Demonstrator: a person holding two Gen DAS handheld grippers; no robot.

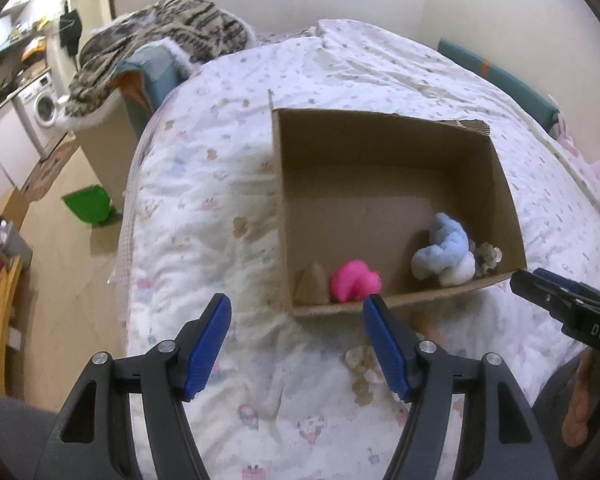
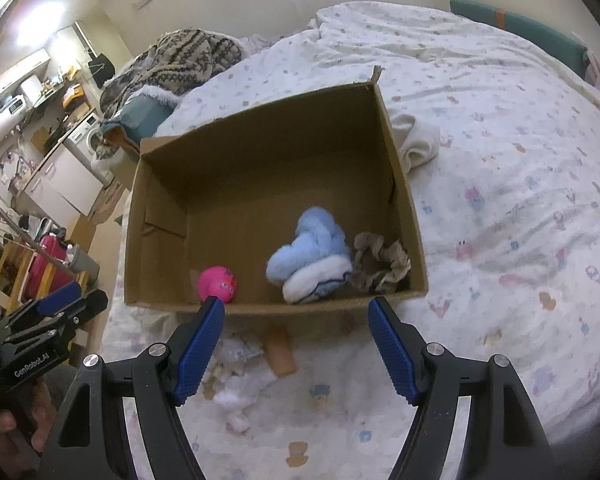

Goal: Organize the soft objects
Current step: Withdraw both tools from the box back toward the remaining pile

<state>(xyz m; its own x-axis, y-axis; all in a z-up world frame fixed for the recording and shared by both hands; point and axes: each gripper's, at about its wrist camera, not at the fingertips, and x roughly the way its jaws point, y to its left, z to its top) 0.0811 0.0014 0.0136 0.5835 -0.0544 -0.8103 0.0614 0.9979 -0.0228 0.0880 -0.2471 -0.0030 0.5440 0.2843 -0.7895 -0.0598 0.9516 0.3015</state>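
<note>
1. Bed quilt [image 2: 500, 200] carries everything.
2. Cardboard box [image 2: 204, 168] sits at 12 o'clock of both grippers.
3. Blue plush [image 2: 308, 252] and pink toy [image 2: 218, 284] lie inside.
4. Left gripper [image 1: 296, 340] and right gripper [image 2: 296, 344] gape wide, empty.

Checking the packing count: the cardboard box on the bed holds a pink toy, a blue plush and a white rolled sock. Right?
Not quite. The white rolled sock lies on the bed outside the cardboard box, as the right wrist view shows. The pink toy and blue plush are inside.
</note>
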